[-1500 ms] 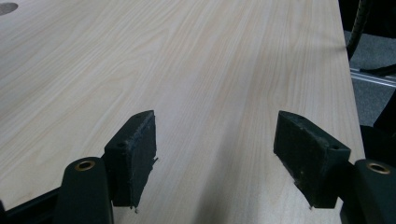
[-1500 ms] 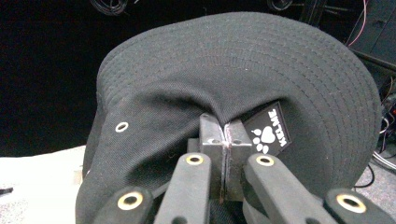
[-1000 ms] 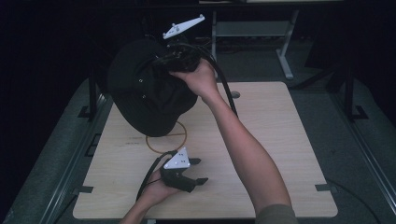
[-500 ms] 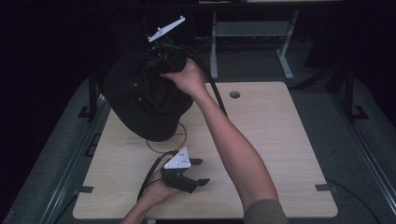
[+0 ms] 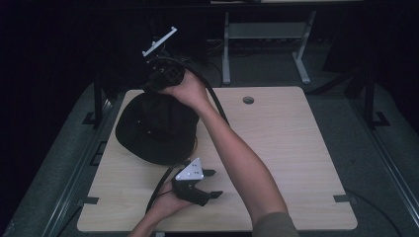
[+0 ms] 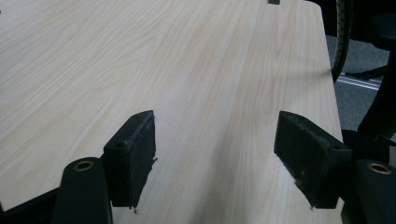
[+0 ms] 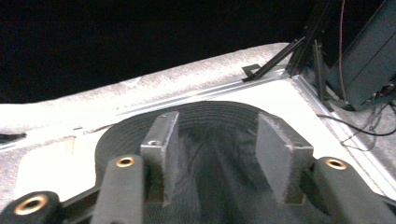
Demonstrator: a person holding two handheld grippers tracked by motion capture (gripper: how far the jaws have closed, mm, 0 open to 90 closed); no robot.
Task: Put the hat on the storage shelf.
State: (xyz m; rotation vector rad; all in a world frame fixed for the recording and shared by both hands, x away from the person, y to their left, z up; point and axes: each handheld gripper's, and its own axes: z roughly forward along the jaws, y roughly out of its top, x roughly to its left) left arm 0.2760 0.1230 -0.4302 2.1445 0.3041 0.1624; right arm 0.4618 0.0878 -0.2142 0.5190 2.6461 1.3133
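A black brimmed hat lies on the far left part of the wooden table. My right gripper points down at the hat's far edge. In the right gripper view its jaws have just been opening and stand apart, with the hat's soft crown between them and the stitched brim beyond; the pads do not press on the fabric. My left gripper rests near the table's front edge, just in front of the hat. It is open over bare wood, with nothing between its pads.
A round cable hole sits at the table's far middle. A thick black cable arches from the right gripper over the forearm. Metal rails run along the table's left side, and a grey stand is behind.
The right hand has moved left and down with the hat, which now lies on the table instead of hanging in the air. The right jaws have opened. The left gripper has stayed put.
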